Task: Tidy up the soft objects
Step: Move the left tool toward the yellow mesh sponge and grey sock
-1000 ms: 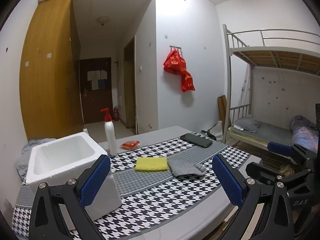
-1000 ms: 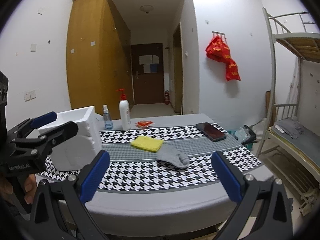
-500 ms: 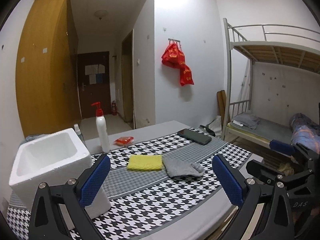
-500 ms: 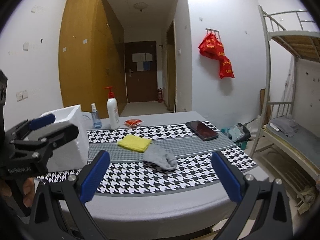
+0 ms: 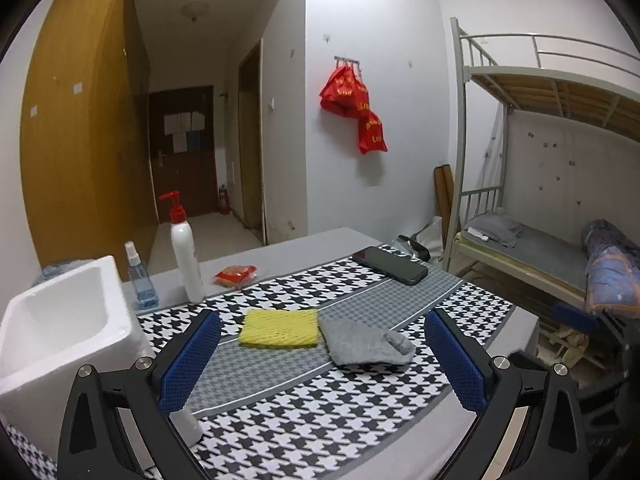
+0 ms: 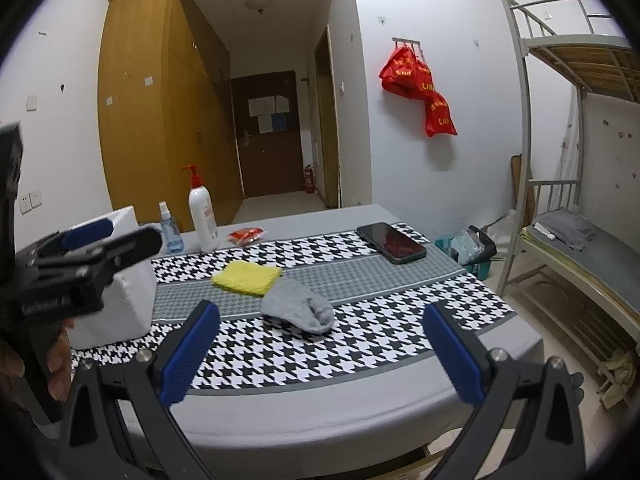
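Tabletop sock (image 5: 366,342) lies beyond both gaping tongs (image 5: 322,354).

Left tool (image 5: 322,360) spread wide, empty, right tool (image 6: 320,354) likewise

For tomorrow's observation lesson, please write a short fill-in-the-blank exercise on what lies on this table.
1. The yellow sponge lies beside a grey ____.
2. The white foam box holds ____.
3. The pump bottle has a ____ pump.
4. Both the left hand-held gripper and the right hand-held gripper have their jaws ____.

Missing words: sock; nothing; red; open
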Motion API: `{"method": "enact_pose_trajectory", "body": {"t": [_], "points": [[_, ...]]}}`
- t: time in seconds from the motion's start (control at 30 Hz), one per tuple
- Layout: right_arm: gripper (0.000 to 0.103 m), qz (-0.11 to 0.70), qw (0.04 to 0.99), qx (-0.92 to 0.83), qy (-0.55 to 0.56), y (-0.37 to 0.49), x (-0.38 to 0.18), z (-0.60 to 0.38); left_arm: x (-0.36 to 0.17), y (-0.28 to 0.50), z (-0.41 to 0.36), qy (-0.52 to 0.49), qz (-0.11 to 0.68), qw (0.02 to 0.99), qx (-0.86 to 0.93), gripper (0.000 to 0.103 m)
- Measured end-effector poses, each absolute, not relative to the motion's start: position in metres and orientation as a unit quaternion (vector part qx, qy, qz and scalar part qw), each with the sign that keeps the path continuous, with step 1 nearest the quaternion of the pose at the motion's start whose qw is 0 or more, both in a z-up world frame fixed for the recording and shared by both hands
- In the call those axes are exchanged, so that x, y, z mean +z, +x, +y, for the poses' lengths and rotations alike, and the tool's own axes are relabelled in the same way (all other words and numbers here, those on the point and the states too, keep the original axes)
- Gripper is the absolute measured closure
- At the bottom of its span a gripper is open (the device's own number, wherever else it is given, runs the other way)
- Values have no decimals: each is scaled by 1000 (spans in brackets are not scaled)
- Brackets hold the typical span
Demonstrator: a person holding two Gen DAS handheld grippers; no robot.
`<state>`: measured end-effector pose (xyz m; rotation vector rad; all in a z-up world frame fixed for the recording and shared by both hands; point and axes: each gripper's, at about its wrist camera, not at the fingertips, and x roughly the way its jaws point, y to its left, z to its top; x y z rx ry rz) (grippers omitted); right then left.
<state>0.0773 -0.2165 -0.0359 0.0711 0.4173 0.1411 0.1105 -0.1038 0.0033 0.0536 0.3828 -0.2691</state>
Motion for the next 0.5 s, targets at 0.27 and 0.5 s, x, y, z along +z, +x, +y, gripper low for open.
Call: {"method": "enact_pose_trajectory", "body": {"t": [0.27, 0.5], "points": [[1, 223, 971, 73, 39, 100, -42, -223, -1, 154, -106, 19, 206, 971, -120, 1], [1, 230, 969, 77, 44, 121, -43, -224, -9, 188, -109, 14, 225, 968, -112, 1]]}}
